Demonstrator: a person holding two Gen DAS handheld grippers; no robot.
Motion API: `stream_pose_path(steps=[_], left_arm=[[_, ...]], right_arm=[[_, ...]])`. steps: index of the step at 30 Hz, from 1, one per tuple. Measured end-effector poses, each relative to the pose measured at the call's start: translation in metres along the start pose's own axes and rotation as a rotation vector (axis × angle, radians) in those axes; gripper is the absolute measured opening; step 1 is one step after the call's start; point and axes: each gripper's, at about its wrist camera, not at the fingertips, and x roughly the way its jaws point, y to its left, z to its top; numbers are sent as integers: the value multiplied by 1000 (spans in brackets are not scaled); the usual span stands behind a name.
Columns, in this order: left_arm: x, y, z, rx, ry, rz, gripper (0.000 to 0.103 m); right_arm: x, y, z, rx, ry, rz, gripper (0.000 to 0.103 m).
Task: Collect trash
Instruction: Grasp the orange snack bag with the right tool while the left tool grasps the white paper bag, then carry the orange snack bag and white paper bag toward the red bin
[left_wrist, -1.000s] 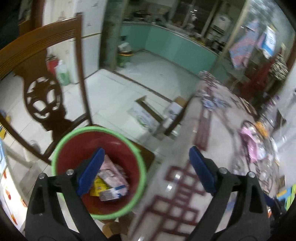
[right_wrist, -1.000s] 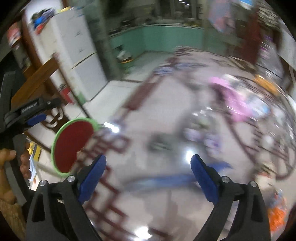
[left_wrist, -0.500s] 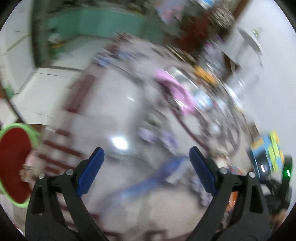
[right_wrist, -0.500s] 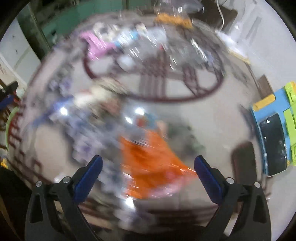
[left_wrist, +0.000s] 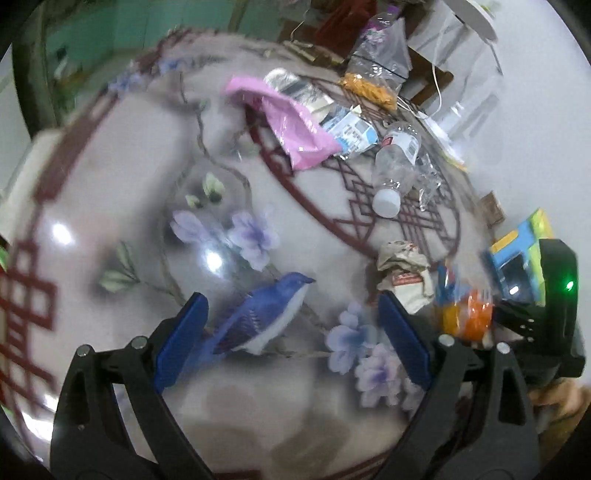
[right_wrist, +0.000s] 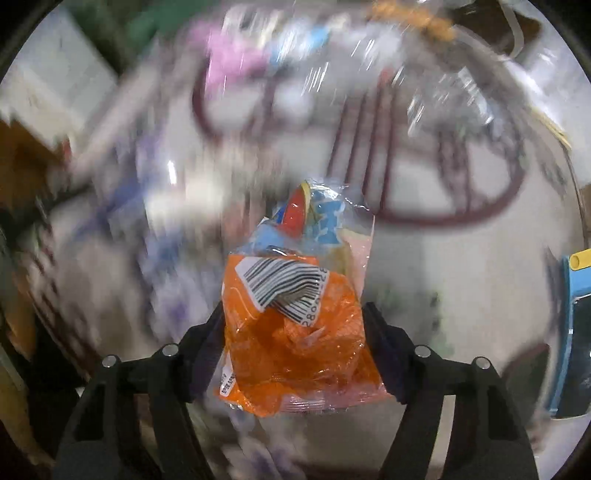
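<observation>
My right gripper (right_wrist: 295, 310) points steeply down at the table, and its jaws are closing on a crumpled orange plastic wrapper (right_wrist: 295, 332) with a barcode label, pressing both its sides. The wrapper stays sharp while the table behind it blurs. In the left wrist view the same orange wrapper (left_wrist: 469, 317) shows at the right, under the right gripper's black body. My left gripper (left_wrist: 290, 299) hangs open over the printed blue bird, with nothing between its fingers. Other trash lies beyond: crumpled paper (left_wrist: 402, 266), a clear bottle (left_wrist: 395, 162), a pink bag (left_wrist: 295, 125).
The round table (left_wrist: 110, 177) has a glossy cloth with flowers and dark red lattice. A clear bag of orange snacks (left_wrist: 373, 74) and a blue-labelled wrapper (left_wrist: 351, 129) lie at the far side. A blue and yellow device (left_wrist: 517, 254) sits at the right edge.
Both views have swung from the red bin beside the chair onto the tabletop. The right jaws, wide open before, now stand narrowed around the orange wrapper. The left gripper stays open.
</observation>
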Motion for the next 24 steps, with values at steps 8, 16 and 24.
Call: stream_pose_path(steps=[8,16,24], left_arm=[[26,-45,-2,75,15,-46,91],[63,-89,-1,180,35,-43,82],[57,-84,0,159,26,-49,36]], right_arm=[[-61,-52,1,184,-307,-144,69],[-61,-52,11,194,-297,-116,70],[-55,-34,12,162,-311,-140,70]])
